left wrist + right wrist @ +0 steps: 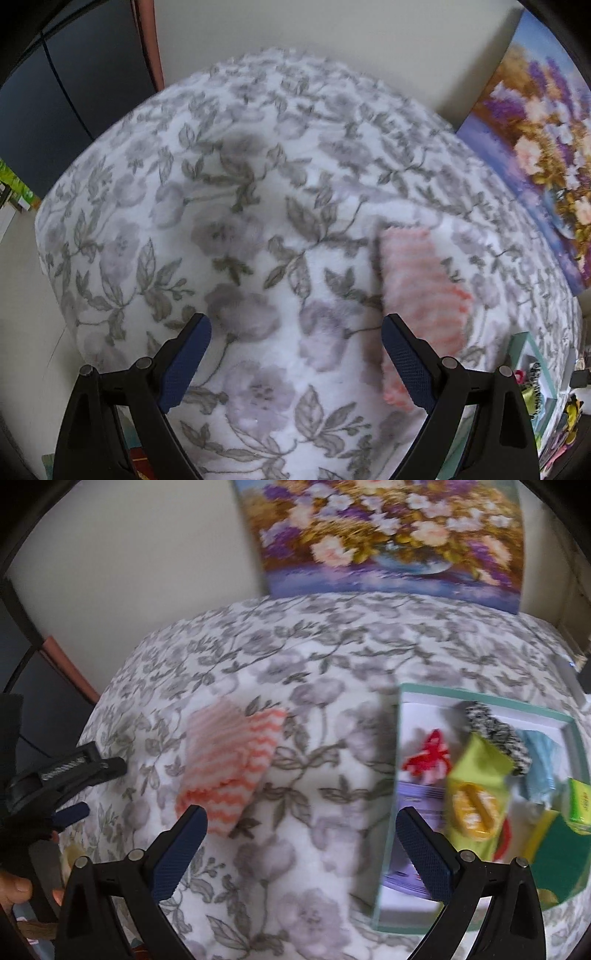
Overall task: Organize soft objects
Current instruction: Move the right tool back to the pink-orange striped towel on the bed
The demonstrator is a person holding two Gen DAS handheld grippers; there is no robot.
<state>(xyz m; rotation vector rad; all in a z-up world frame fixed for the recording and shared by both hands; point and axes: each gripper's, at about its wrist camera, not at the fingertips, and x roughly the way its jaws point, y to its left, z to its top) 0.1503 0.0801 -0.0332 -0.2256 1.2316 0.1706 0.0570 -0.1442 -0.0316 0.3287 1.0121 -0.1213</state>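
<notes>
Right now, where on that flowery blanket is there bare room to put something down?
The floral blanket is bare between the folded pink striped cloth and the teal-rimmed box, and in the wide stretch from the cloth back to the flower painting. The box itself is crowded with packets and small soft items. Both grippers, left and right, are open and hold nothing.

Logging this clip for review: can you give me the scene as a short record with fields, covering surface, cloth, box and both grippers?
surface: floral blanket, grey and white
cloth: folded pink-and-white zigzag cloth, lying on the blanket, not gripped
box: teal-rimmed box right of the cloth, holding mixed items
left gripper: open, empty, cloth by its right finger
right gripper: open, empty, between cloth and box
backdrop: flower painting against the wall
</notes>
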